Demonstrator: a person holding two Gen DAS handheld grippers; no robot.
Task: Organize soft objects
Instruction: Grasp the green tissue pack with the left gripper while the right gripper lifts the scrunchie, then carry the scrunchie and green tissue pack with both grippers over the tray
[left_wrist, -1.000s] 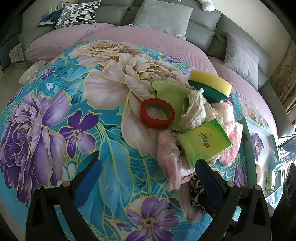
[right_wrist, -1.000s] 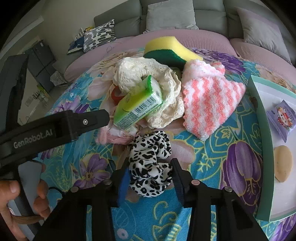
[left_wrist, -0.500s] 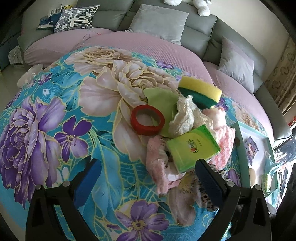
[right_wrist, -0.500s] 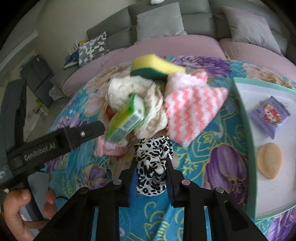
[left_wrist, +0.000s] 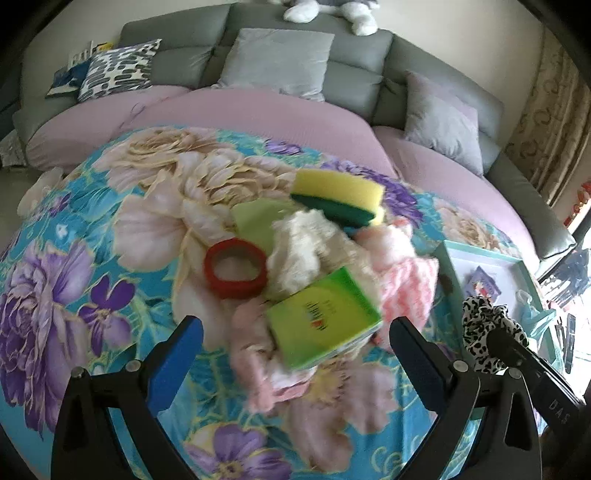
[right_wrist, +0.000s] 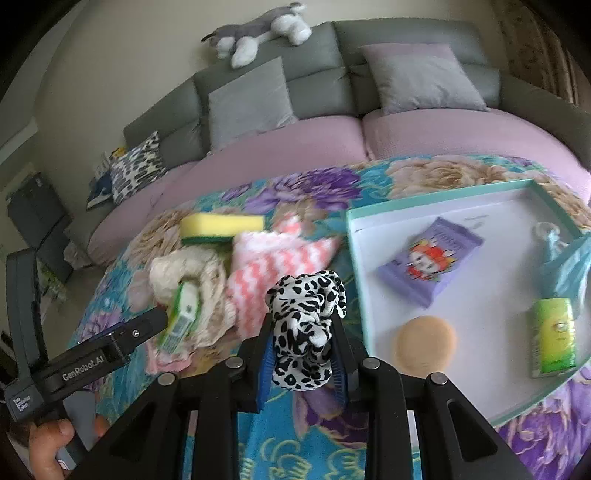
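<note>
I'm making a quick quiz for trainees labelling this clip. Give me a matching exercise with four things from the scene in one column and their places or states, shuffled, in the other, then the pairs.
Things:
1. leopard-print scrunchie
2. purple packet
3. yellow-green sponge
4. left claw

Places or states:
A. lying in the white tray
B. open, holding nothing
C. pinched in the right claw, lifted off the floral cloth
D. at the far side of the pile of soft things

Pairs: 1-C, 2-A, 3-D, 4-B
</note>
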